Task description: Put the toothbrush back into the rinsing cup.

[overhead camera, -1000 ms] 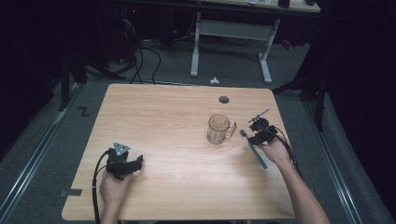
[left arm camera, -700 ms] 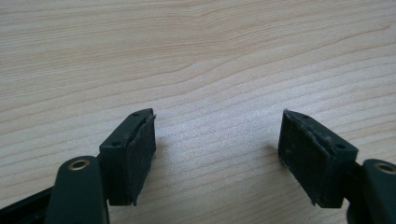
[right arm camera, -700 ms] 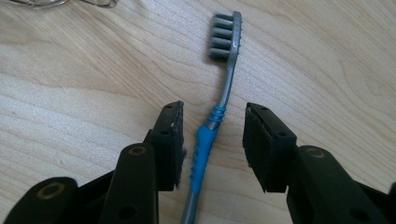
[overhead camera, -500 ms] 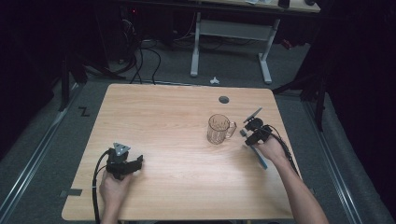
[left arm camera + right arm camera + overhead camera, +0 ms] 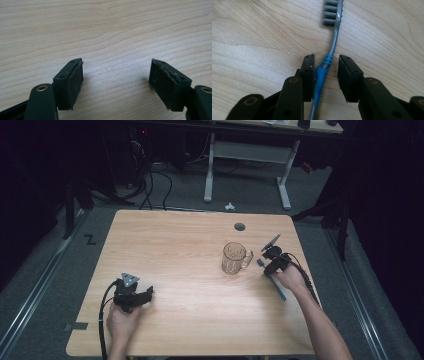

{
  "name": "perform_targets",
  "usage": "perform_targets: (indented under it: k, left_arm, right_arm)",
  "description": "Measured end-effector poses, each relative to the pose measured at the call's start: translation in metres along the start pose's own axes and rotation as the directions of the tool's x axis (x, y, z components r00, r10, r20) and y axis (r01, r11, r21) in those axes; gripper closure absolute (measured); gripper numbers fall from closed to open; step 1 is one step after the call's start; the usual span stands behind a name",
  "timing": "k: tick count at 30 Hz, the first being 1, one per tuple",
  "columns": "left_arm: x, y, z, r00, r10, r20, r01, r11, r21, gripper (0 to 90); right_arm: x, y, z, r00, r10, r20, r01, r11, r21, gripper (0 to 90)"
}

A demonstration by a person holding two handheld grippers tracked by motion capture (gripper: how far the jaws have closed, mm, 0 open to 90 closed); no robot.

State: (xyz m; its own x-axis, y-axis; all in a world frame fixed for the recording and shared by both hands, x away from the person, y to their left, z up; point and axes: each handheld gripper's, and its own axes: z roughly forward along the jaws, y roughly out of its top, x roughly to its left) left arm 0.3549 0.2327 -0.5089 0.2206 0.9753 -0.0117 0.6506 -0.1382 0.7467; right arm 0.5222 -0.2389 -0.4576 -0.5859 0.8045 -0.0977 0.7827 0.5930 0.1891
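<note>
Toothbrush [image 5: 326, 65] lies flat on the wooden table [image 5: 175, 250] between the parted jaws of the right gripper [image 5: 325, 71], its blue grip against one pad, not clamped. Its bristled head points away toward the glass mug [image 5: 234, 258]; the table's right edge is near. Left gripper [image 5: 116, 77] rests open over bare wood.

Bare wooden table [image 5: 190, 245] lies open ahead of the left gripper [image 5: 116, 75], whose spread jaws enclose nothing, while the right gripper [image 5: 326, 67] straddles a toothbrush [image 5: 329, 53] lying flat, with a glass mug [image 5: 234, 258] standing close on its left.
</note>
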Motion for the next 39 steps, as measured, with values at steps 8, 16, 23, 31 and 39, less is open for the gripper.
perform_targets:
  k: [8,16,23,31,39]
  left_arm:
    - [0.0,0.0,0.0,1.0,0.0,0.0,0.0,1.0,0.0,27.9]
    - [0.0001,0.0,-0.0001,1.0,0.0,0.001,0.0,1.0,0.0,27.8]
    - [0.0001,0.0,-0.0001,1.0,0.001,0.001,-0.001,1.0,0.0,27.7]
    - [0.0001,0.0,-0.0001,1.0,0.0,0.001,0.0,1.0,0.0,27.7]
    - [0.0,0.0,0.0,1.0,0.001,0.001,-0.001,1.0,0.0,27.7]
  right_arm:
    - [0.0001,0.0039,0.0023,1.0,-0.002,-0.01,0.002,1.0,0.02,72.9]
    - [-0.0019,0.0038,0.0023,0.9997,0.01,-0.022,-0.01,1.0,0.028,74.0]
    - [-0.0027,0.0036,0.0024,0.9994,0.012,-0.033,-0.011,1.0,0.029,77.4]
    - [-0.0021,0.0034,0.0023,0.9992,0.013,-0.037,-0.012,1.0,0.029,79.0]
    - [-0.0025,0.0023,0.0021,0.9991,0.004,-0.043,-0.003,1.0,0.023,79.2]
